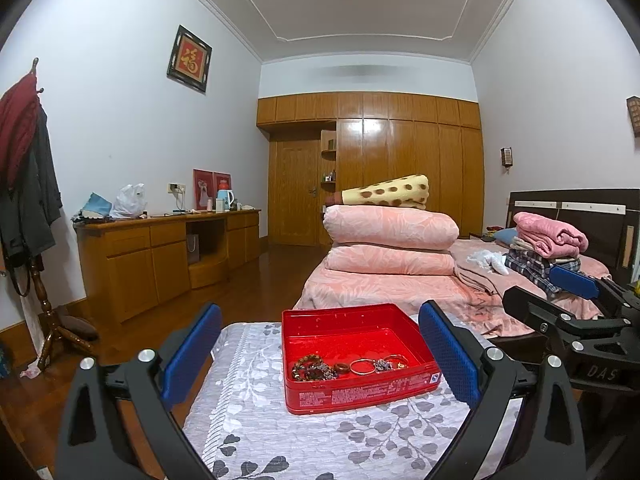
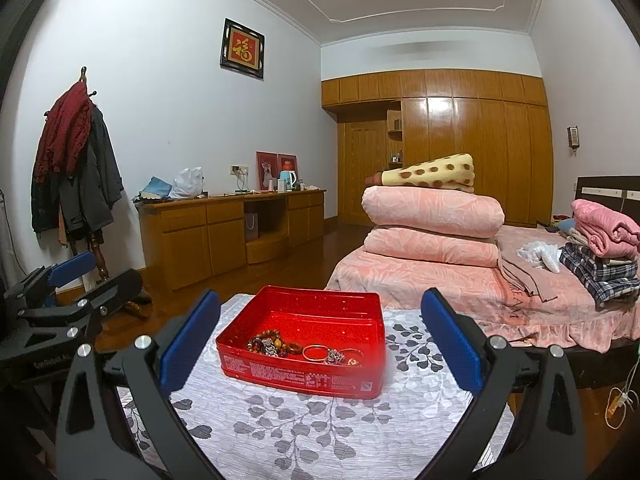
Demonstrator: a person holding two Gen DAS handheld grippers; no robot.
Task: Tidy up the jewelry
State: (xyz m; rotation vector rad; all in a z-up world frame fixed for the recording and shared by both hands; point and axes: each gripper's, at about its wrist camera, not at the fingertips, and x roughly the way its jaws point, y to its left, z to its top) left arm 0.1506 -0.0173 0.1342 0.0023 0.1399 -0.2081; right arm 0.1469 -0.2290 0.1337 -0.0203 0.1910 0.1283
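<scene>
Left gripper [image 1: 320, 350] held spread wide and empty, framing the red tin [image 1: 356, 356] between and just beyond its jaws. Jewelry [image 1: 348, 366] lying along the near wall inside. Right gripper [image 2: 320, 346] equally released, holding nothing, probably ready for picking.

Open red tin [image 1: 352, 354] [image 2: 308, 344], shallow and rectangular with rounded corners, printed text on its near wall, resting flat on a leaf-patterned cloth. Along the near inner edge lies the jewelry in a loose row: a heap of brown and amber beaded bracelets [image 1: 310, 369] [image 2: 266, 345], a small reddish-brown ring [image 1: 342, 369] [image 2: 295, 347], a thin gold bangle [image 1: 363, 366] [image 2: 315, 352], and a silvery tangled piece [image 1: 384, 365] [image 2: 334, 356].
</scene>
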